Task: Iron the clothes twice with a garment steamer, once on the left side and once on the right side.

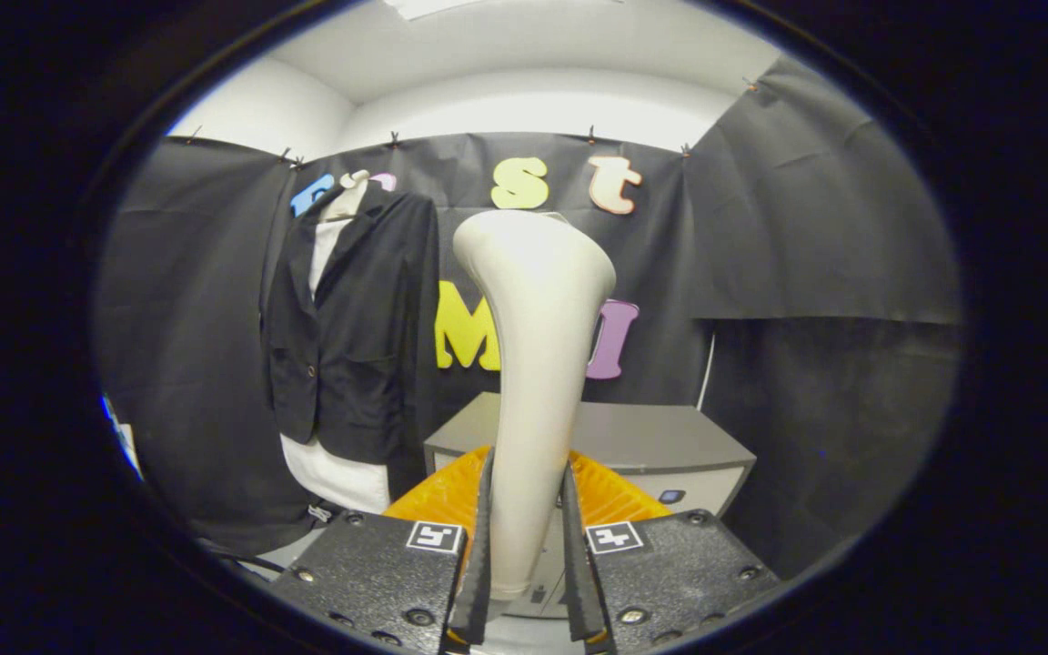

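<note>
Even, bright light falls from a ceiling panel (pixel 424 7) overhead, leaving a soft sheen on the steamer head (pixel 533 273). Fisheye distortion bends the cloth walls; focus stays sharp, shadows faint.

The camera rides on the gripper (pixel 526 546), looking forward along its fingers, which clamp the steamer (pixel 533 364) close to the lens. It faces the booth's back wall; the jacket (pixel 351 337) hangs farther off, left of the steamer.
</note>
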A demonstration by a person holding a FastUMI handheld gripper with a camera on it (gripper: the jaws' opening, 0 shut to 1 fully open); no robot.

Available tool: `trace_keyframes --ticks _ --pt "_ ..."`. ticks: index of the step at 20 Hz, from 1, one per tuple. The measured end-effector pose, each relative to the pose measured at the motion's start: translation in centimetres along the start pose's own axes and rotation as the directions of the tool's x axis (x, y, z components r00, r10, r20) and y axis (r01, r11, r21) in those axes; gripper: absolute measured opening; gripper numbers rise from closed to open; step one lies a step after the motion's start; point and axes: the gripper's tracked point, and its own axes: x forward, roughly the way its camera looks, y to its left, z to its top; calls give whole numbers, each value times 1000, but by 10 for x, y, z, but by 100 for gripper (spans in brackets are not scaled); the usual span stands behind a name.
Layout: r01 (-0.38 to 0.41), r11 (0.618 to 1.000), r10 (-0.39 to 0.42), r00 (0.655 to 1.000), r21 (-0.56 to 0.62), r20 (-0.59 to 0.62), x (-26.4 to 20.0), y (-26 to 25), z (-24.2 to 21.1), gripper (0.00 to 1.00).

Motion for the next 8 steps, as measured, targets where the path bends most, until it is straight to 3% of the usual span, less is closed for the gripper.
trace_keyframes --ticks 8 --pt "79 995 -76 996 58 -53 -23 -64 -20 36"
